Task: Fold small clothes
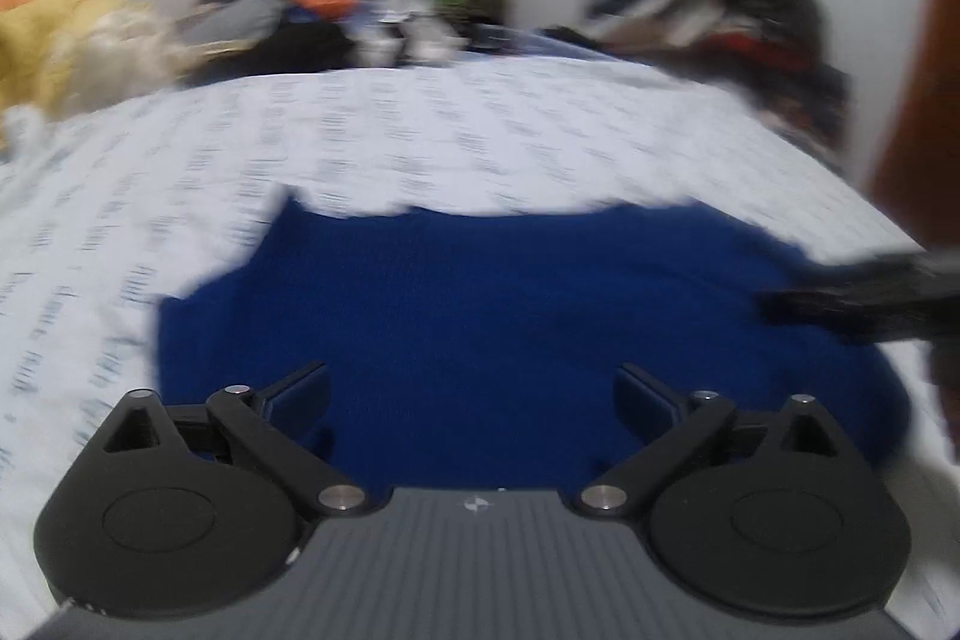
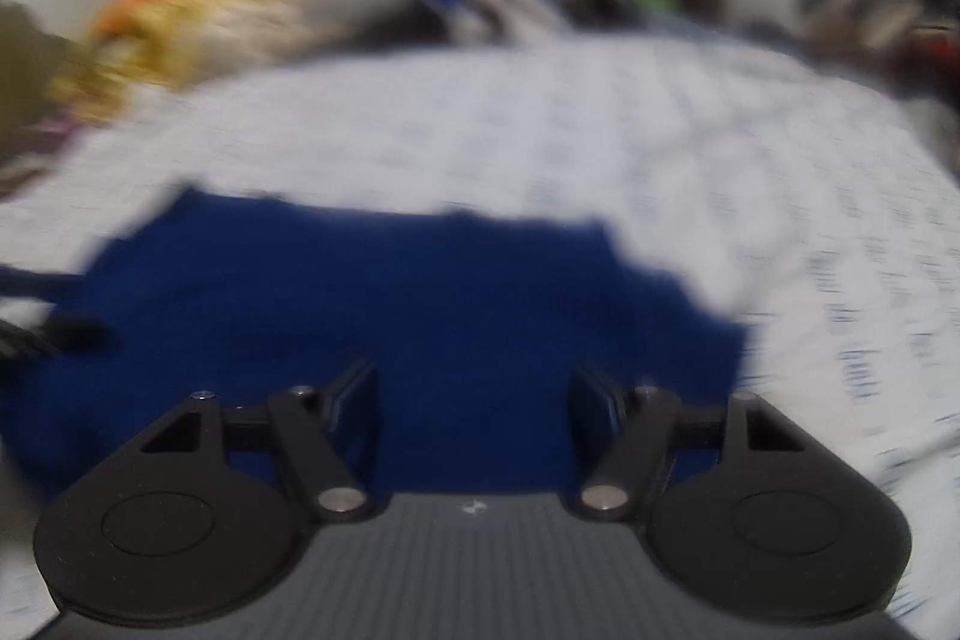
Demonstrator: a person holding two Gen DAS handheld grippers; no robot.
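So the blue garment (image 1: 480, 316) is spread out flat on the bed (image 1: 420, 130), sitting near the front edge of the patterned sheet, which makes sense since that's where the person can reach it from both sides. It looks knitted and soft, so it'll probably flop and sag when lifted instead of holding a crease.

Both tools sit just above the near edge of the garment. The left gripper (image 1: 471, 394) has its fingers spread wide with only blue cloth showing between them, nothing pinched. Same deal for the right gripper (image 2: 474, 400): fingers well apart, holding nothing. Its dark tip pokes into the left camera's view over the garment's right side.

Best guess is they're lined up side by side like that to grab the near hem at two spots and flip it away toward the garment's far edge. Everything's pretty motion-blurred, so whether the cloth is already folded once is hard to say. The clutter piled beyond the garment, at the far side of the bed, is well clear of it.
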